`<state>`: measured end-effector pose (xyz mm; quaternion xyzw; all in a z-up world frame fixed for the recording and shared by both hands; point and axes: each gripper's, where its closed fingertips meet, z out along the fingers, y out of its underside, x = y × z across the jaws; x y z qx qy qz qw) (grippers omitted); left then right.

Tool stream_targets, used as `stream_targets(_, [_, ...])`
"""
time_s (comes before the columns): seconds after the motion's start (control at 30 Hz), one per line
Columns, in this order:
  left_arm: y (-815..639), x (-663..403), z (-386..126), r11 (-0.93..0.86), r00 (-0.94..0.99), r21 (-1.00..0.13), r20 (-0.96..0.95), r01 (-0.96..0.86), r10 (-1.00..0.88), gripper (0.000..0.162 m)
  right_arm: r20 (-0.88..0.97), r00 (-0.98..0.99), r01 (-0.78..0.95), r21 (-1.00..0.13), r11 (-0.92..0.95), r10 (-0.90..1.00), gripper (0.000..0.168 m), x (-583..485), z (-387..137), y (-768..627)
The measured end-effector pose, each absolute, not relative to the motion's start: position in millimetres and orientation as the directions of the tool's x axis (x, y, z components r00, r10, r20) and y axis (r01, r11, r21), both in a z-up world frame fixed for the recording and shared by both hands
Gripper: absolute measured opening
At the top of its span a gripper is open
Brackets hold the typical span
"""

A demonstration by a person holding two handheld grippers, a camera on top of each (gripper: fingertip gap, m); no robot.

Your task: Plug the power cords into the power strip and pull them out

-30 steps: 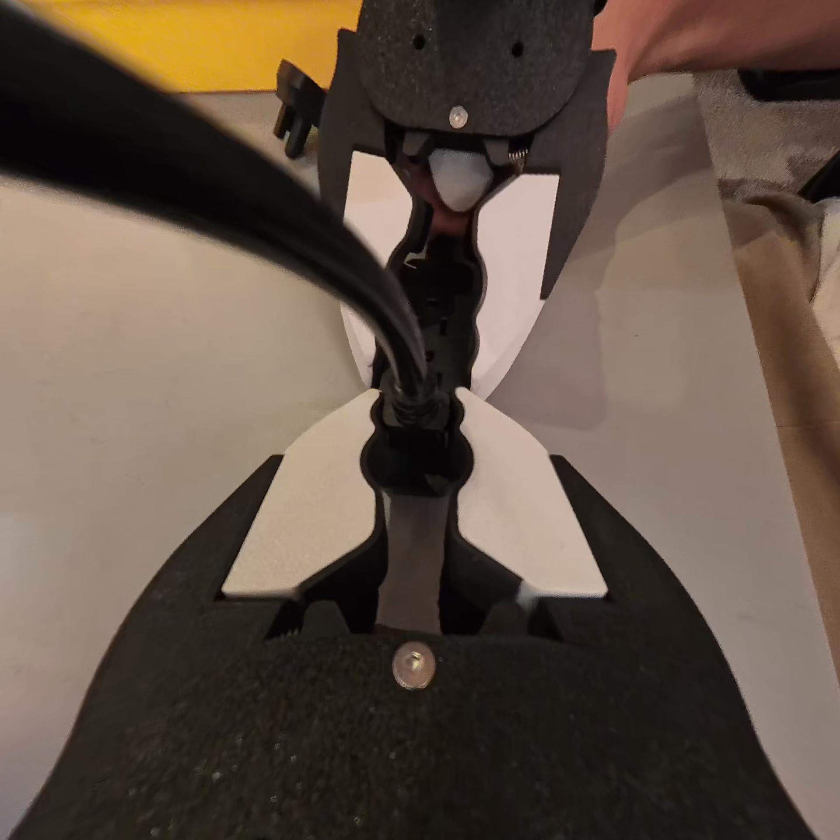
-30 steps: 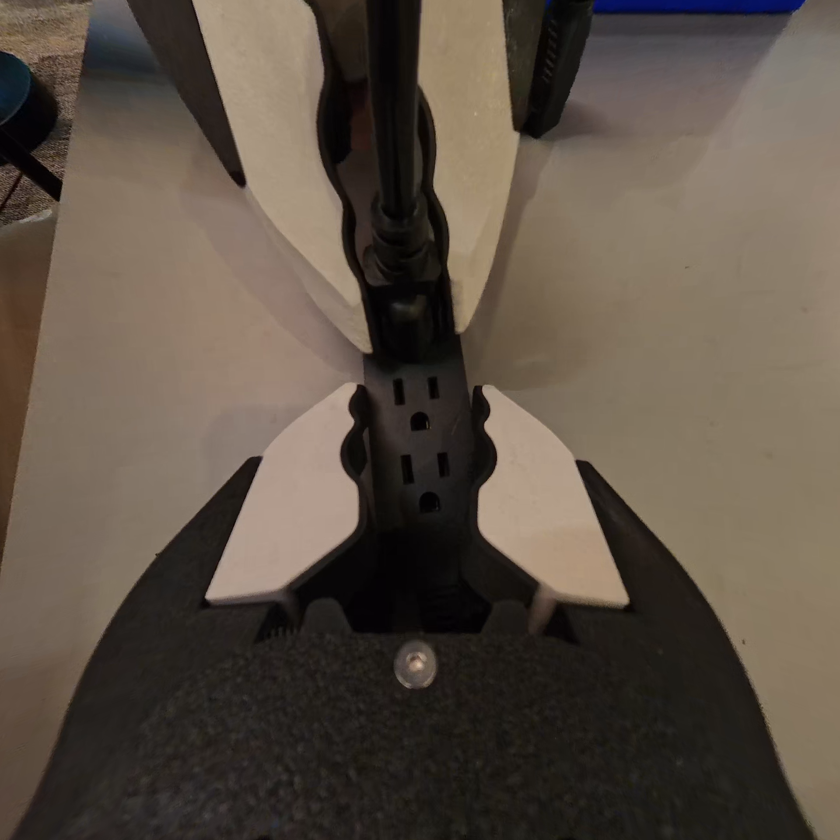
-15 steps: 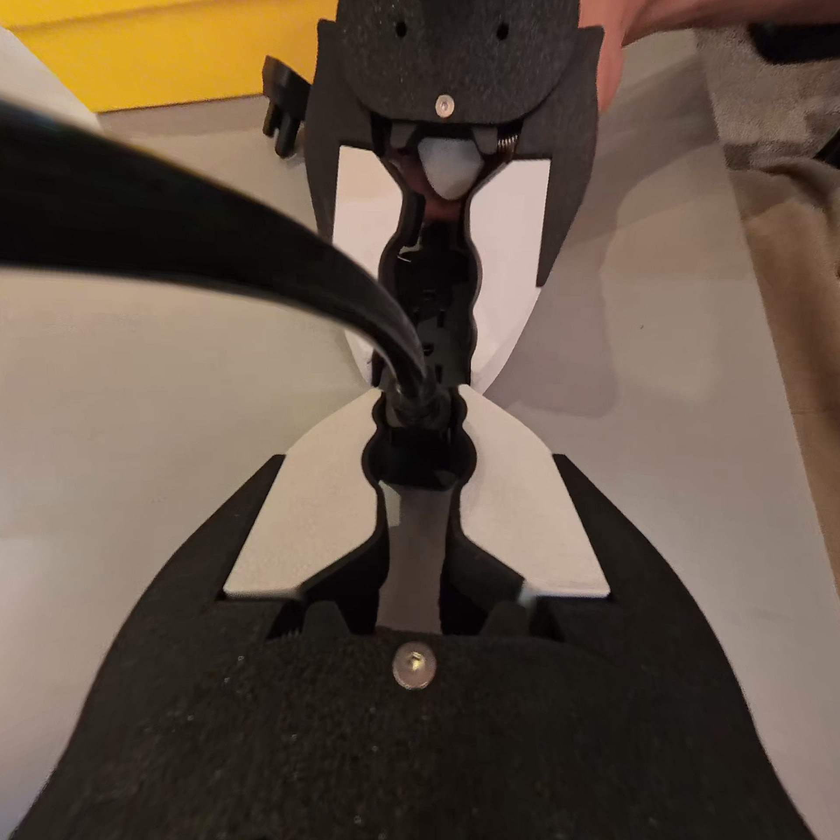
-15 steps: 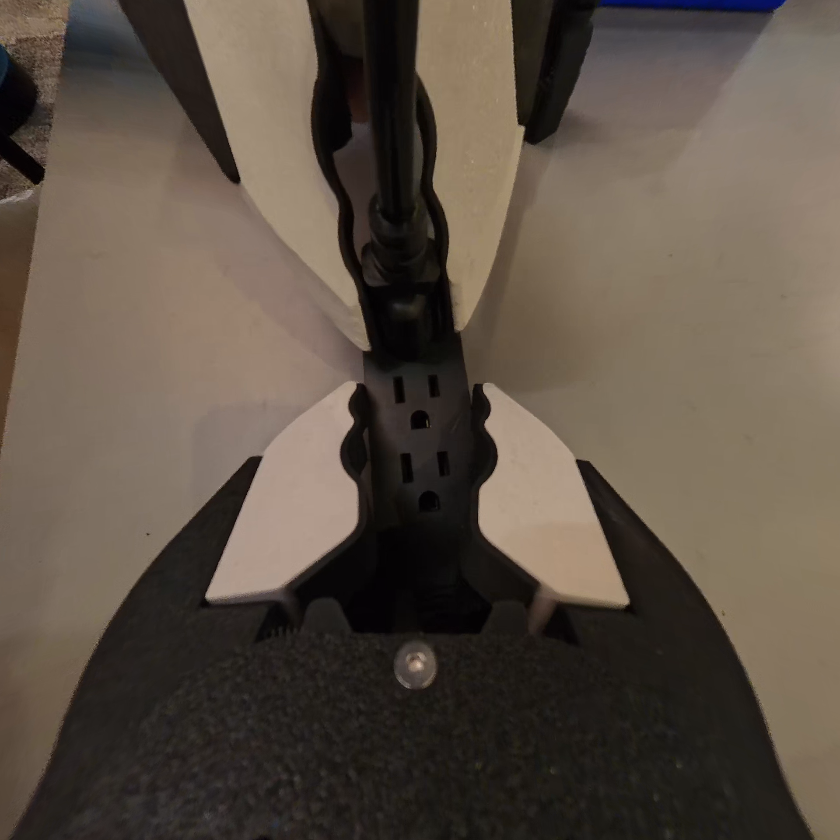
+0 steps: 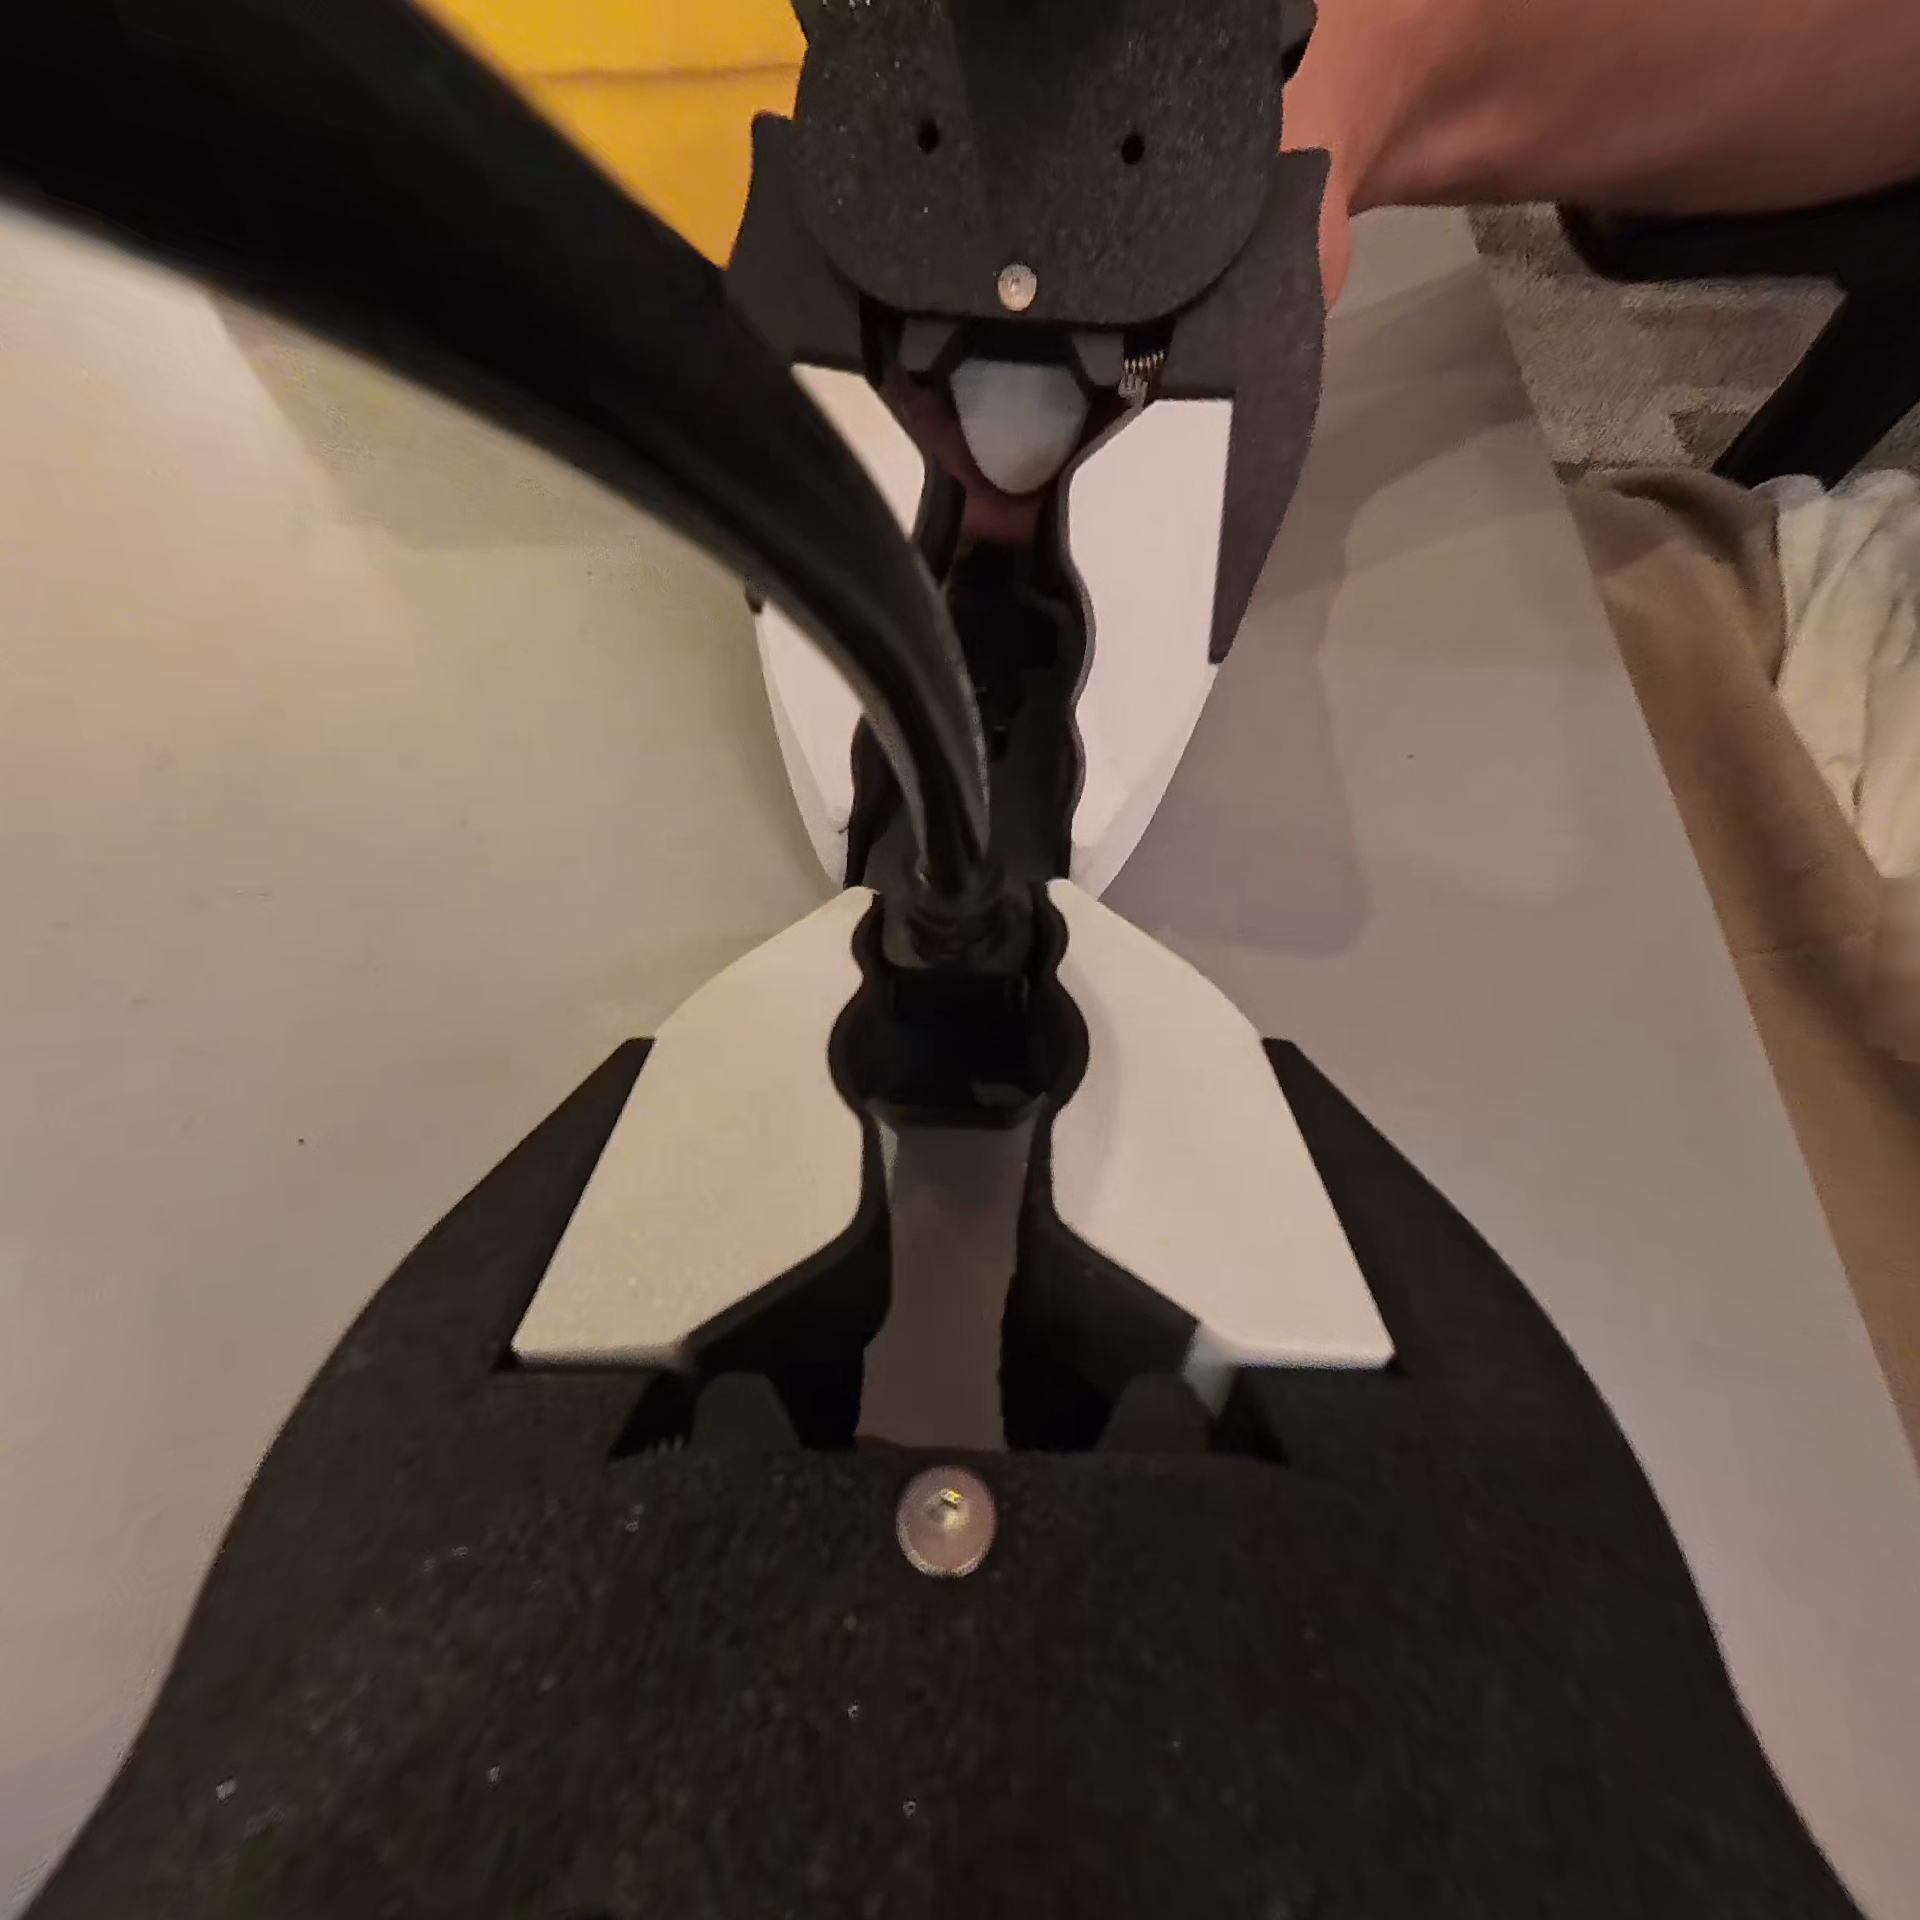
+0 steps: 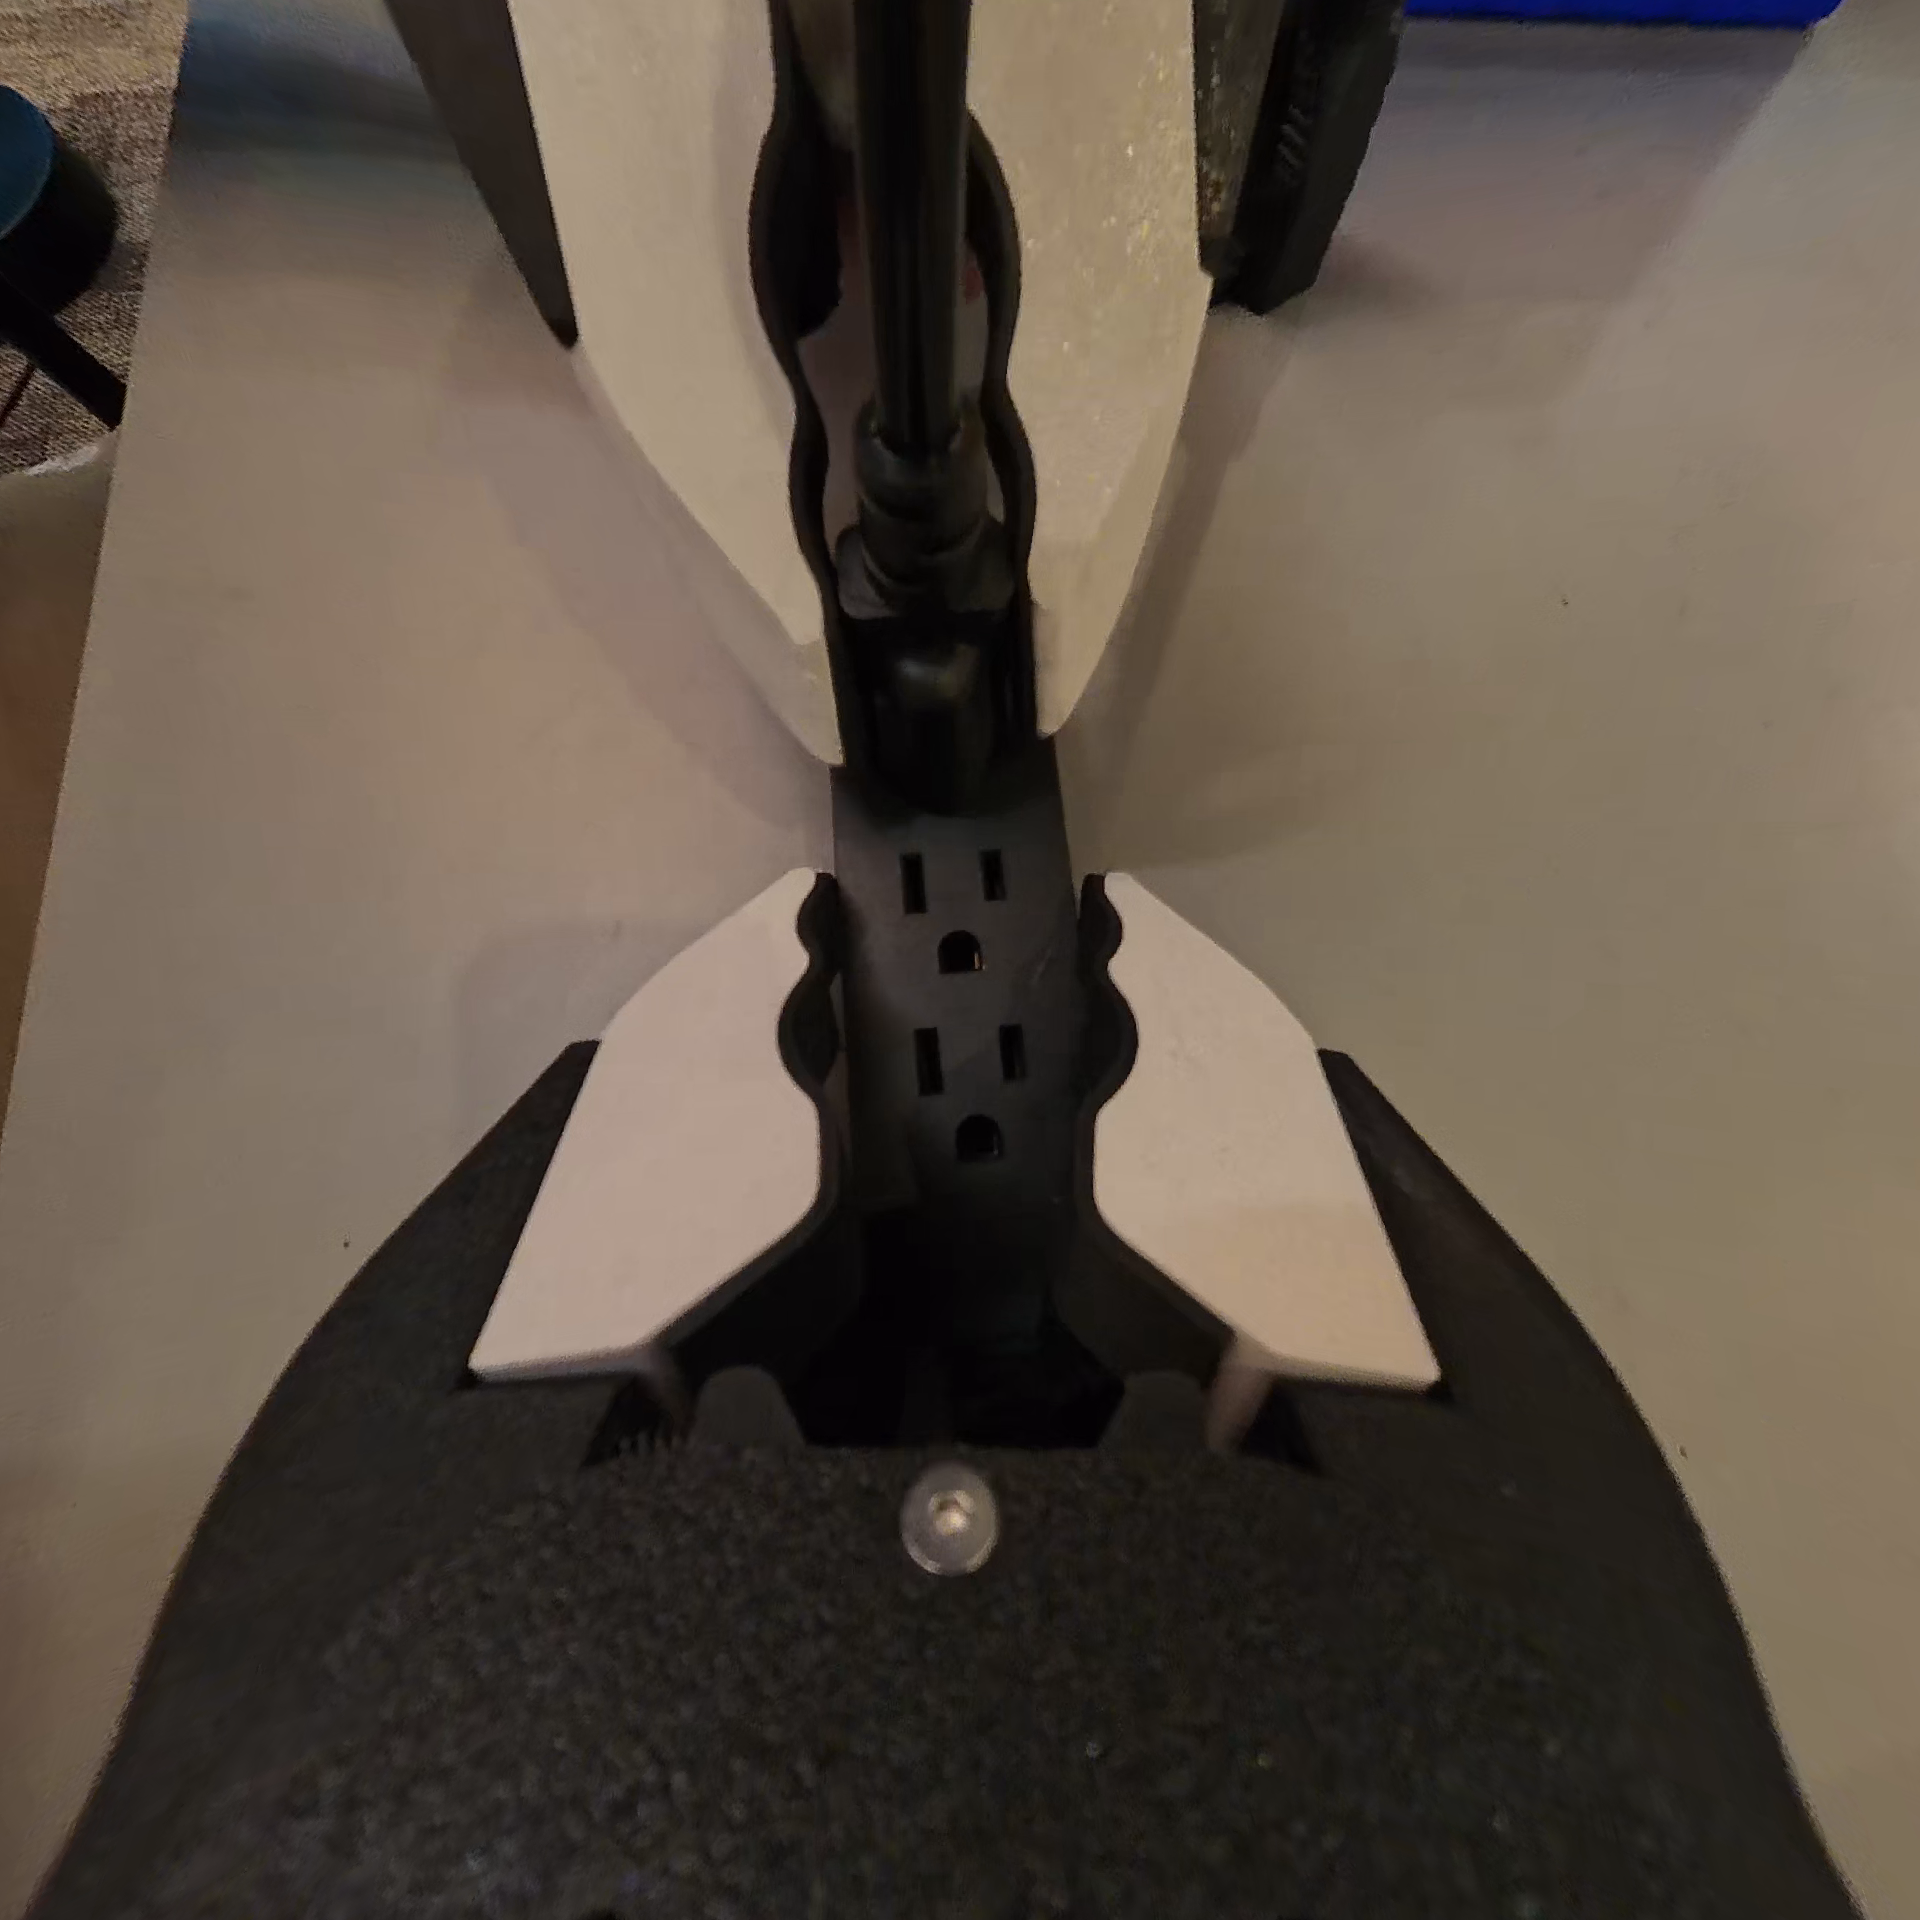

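Pale bench [image 6: 1507,727] fills both frames. Black power strip [image 6: 961,997] lies along the centre of the right wrist view, clamped across its width by the jaws of the right gripper [image 6: 956,997]; two vacant outlets show between them. Left gripper [image 5: 956,987], at lower centre of its own view and at upper centre of the right wrist view, has its jaws closed on the black plug [image 6: 930,707] of a power cord [image 5: 499,416], which meets the strip just beyond the vacant outlets; whether the prongs are fully seated cannot be told.

Risks, as judged: the thick cord arcing to the upper left of the left wrist view may lever the plug sideways, so an off-axis pull or push could bind the prongs; the strip may slide in the right jaws if their hold is weaker than the socket's.

Only the right wrist view shows the outlets and the plug–strip junction. Only the left wrist view shows the cord's sweep, a person's hand [image 5: 1579,94] behind the right gripper, and a yellow surface [image 5: 644,104] at top.
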<state>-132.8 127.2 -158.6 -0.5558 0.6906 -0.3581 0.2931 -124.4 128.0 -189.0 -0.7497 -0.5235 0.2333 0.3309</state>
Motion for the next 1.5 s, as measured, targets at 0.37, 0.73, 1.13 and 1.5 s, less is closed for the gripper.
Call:
stream_targets(0.37, [127, -125, -156, 0.123, -0.187, -0.827, -0.022, -0.549, -0.982, 0.024, -0.012, 0.347, 0.629, -0.739, -0.242, 0.938, 0.046, -119, -189, 129])
stream_targets(0.73, [126, -118, -153, 0.112, -0.169, -0.833, -0.023, -0.542, -0.985, 0.022, -0.019, 0.364, 0.616, -0.746, -0.256, 0.931, 0.046, -117, -187, 129])
stream_targets(1.13, [128, -124, -157, 0.137, -0.184, -0.805, -0.035, -0.577, -0.982, 0.023, -0.017, 0.361, 0.63, -0.733, -0.257, 0.932, 0.046, -122, -190, 131])
stream_targets(1.5, [127, -128, -157, 0.181, -0.206, -0.768, -0.065, -0.614, -0.976, 0.023, -0.013, 0.351, 0.643, -0.724, -0.251, 0.936, 0.046, -124, -190, 129])
